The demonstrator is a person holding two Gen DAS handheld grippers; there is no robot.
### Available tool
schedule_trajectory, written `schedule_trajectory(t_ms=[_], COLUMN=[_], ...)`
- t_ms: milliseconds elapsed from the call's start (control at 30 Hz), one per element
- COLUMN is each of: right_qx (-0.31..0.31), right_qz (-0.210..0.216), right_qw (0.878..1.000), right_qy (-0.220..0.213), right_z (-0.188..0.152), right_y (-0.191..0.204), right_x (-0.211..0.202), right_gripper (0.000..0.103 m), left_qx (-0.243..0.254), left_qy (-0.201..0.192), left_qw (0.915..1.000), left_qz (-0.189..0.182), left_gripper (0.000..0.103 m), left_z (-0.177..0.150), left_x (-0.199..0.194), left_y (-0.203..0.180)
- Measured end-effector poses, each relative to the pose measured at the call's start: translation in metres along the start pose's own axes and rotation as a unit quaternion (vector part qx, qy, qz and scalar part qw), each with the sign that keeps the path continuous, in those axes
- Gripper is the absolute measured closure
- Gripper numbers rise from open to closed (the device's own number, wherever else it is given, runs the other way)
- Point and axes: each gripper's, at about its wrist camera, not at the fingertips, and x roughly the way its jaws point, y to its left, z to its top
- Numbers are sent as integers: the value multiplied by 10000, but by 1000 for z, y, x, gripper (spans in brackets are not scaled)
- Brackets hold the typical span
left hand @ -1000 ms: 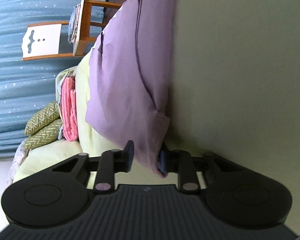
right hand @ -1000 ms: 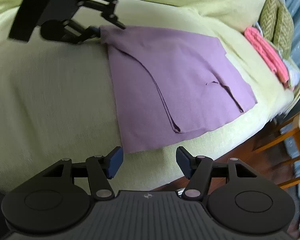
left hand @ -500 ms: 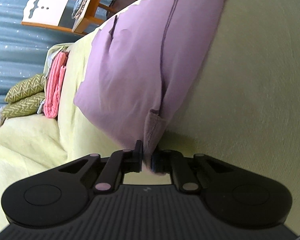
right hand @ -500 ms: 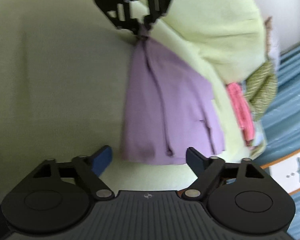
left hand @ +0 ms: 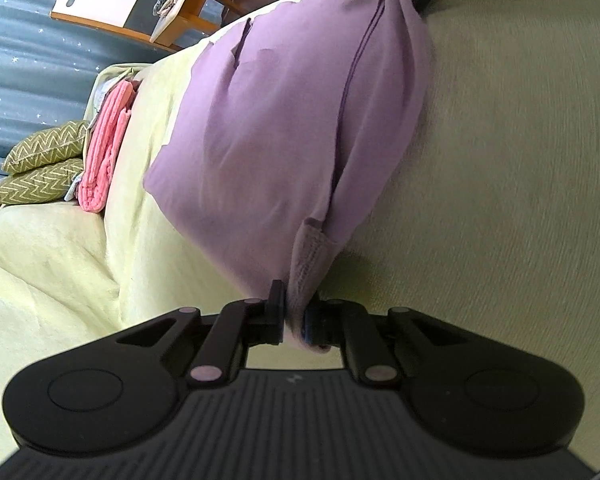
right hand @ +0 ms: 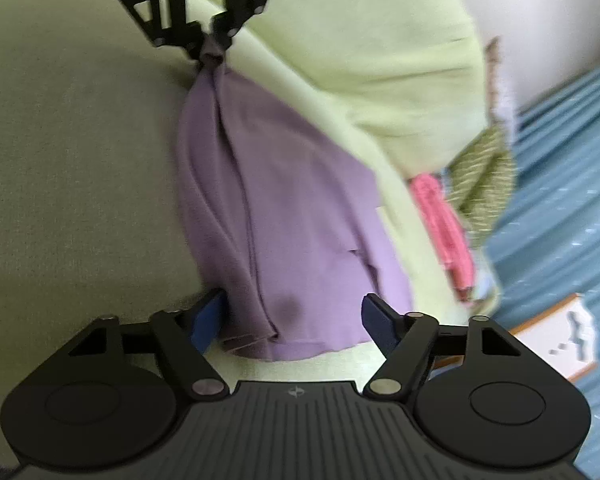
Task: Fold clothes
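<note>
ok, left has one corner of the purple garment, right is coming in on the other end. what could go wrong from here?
1. The right gripper has just been closing, but its pads are clear of the purple garment. It may catch only the top layer of the folded hem.
2. The left gripper pinches just a small bunched corner; a hard pull could slip it out.
3. The cloth hangs twisted between the grippers, so the fold may land creased on the green cover.

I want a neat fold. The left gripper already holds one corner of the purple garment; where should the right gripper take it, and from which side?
Probably the near hemmed corner of the purple garment, opposite the left gripper. The right gripper, jaws just closing, already straddles this edge. Come in low from the sofa's front edge, because the hem lies flat on the green cover.
</note>
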Motion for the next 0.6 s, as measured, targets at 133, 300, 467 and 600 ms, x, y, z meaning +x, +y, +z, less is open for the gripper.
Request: schedule_trajectory(t_ms=[133, 300, 467, 600], right_qx=[11, 739, 602, 1908], right_qz=[1246, 2415, 3161, 4045], right_qw=[9920, 9658, 9454, 8897], right_qy=[212, 589, 522, 915], right_z=[6, 5, 2, -11], right_y=[-31, -84, -101, -147], right_x=[9, 38, 42, 73], right_gripper=[70, 62, 95, 100], left_qx=[28, 77, -93, -161], left_qy=[84, 201, 392, 490], left_qw=[9999, 9989, 9950, 9892], left_qz=[-135, -413, -915, -1373], left_gripper=[95, 94, 96, 96], left_z=[3, 5, 14, 20], left_x=[0, -1, 4, 7], left_y=[6, 18, 44, 80])
